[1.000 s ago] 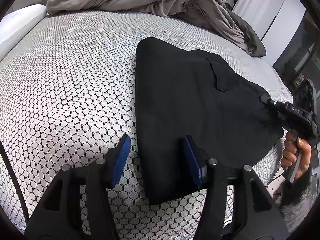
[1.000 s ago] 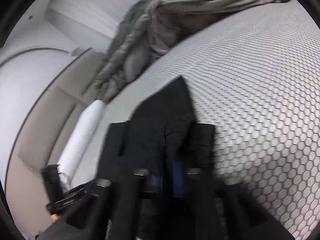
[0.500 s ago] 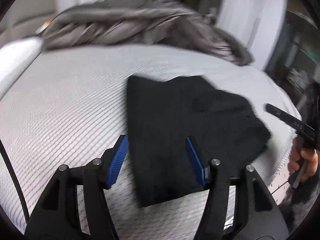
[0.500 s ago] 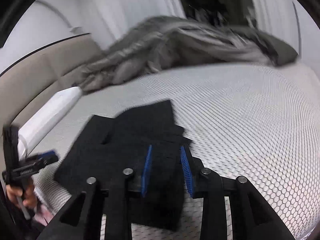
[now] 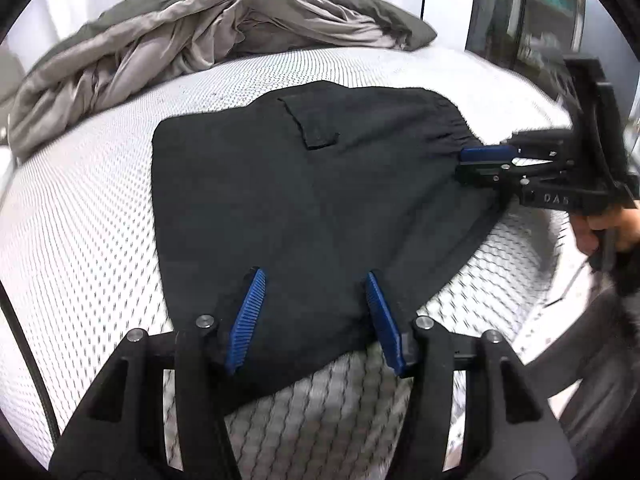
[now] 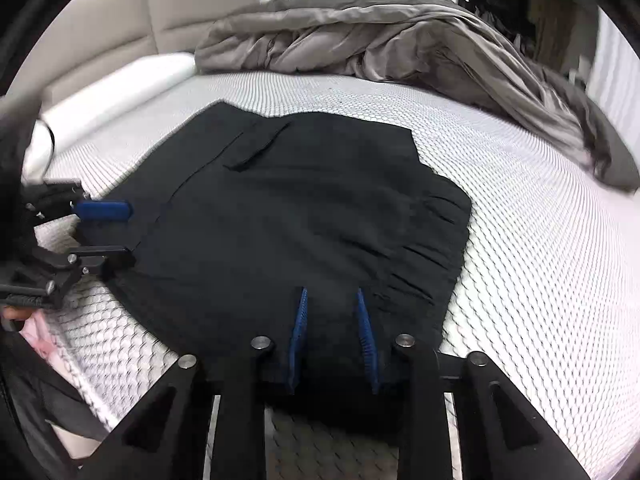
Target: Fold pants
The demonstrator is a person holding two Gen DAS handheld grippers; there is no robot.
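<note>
The black pants [image 5: 304,200] lie folded flat on the white honeycomb mattress [image 5: 80,220], with a pocket flap facing up; they also show in the right wrist view [image 6: 300,208]. My left gripper [image 5: 314,312] is open, its blue pads over the near edge of the pants. It also shows at the left of the right wrist view [image 6: 106,234], open at the pants' side edge. My right gripper [image 6: 332,332] is open a little, pads over the gathered waistband edge. In the left wrist view the right gripper [image 5: 480,164] sits at the waistband.
A rumpled grey duvet [image 5: 208,28] is heaped across the far side of the bed, also in the right wrist view [image 6: 380,36]. A white pillow [image 6: 120,88] and beige headboard [image 6: 132,20] lie far left. The mattress edge drops off near both grippers.
The right gripper has let go of the pants and opened; the pants now lie flat. Both grippers have shifted around the pants' near edges. The left gripper stayed open.
</note>
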